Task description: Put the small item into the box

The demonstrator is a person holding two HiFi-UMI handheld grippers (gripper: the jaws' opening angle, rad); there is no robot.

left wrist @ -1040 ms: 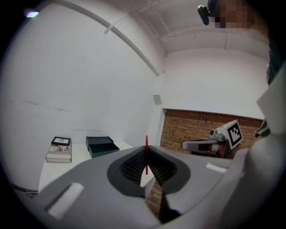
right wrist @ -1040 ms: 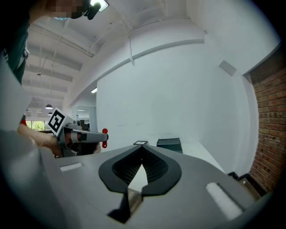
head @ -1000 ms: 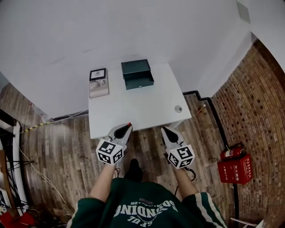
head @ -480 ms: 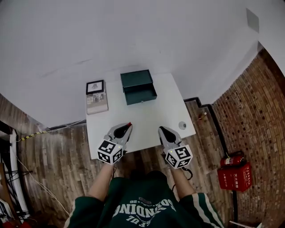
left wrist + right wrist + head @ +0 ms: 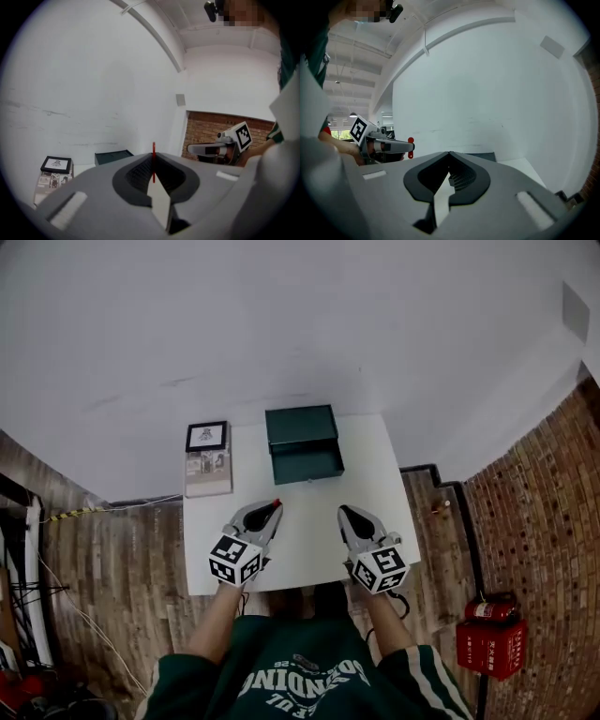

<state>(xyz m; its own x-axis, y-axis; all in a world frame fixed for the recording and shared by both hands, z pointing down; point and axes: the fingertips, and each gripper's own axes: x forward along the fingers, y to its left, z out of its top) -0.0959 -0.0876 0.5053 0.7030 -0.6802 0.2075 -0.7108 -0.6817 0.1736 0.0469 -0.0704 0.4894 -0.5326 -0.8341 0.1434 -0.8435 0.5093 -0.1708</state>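
While my left gripper (image 5: 270,509) clamps a red item (image 5: 153,161), my right gripper (image 5: 344,513) hangs closed, empty, over the bench (image 5: 306,521) near the box (image 5: 302,442).

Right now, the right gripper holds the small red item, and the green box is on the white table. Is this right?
No. The left gripper holds the small red item, as the left gripper view shows. The green box is on the white table.
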